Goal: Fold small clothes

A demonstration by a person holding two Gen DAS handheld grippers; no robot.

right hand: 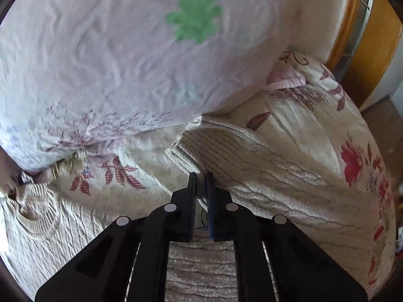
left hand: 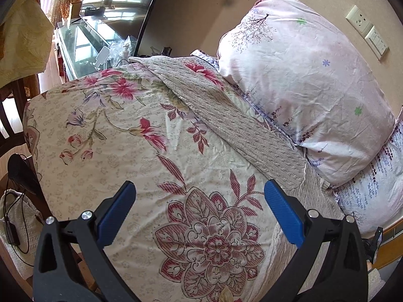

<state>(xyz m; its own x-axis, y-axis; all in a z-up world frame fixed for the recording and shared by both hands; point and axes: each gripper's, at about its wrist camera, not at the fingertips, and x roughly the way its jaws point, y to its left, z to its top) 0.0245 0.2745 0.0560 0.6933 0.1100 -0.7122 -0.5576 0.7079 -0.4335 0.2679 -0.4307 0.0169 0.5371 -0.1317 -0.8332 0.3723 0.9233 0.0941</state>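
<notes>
The right gripper (right hand: 201,176) is clenched on the beige knitted sweater (right hand: 264,166): its two black fingers stand almost together, and a thin fold of the knit passes between them just below the ribbed cuff (right hand: 185,154) of a sleeve. This sleeve is doubled over, so its layered edges show like a small stack at the fingertips. The sweater is a thick cable knit in a pale sand colour, with raised rope lines that run along the sleeve and body, and a round ribbed collar (right hand: 35,214) lies at the left of the right wrist view. The garment lies spread on the bed, on a cream floral bedsheet (right hand: 302,123) with red and pink flowers, and its upper edge goes under a big pale pink pillow (right hand: 113,50) with a green flower print. Beside the pillow a wooden bed frame (right hand: 352,37) is seen. The left gripper (left hand: 200,193) is released, with its blue pads (left hand: 283,214) wide apart above the floral sheet, and it holds nothing. In the left wrist view the sweater (left hand: 226,123) shows as a long knitted band that lies diagonally between the sheet and the pillow (left hand: 302,80). Behind the bed stand a glass cabinet (left hand: 83,47) and a dark screen (left hand: 121,7).
</notes>
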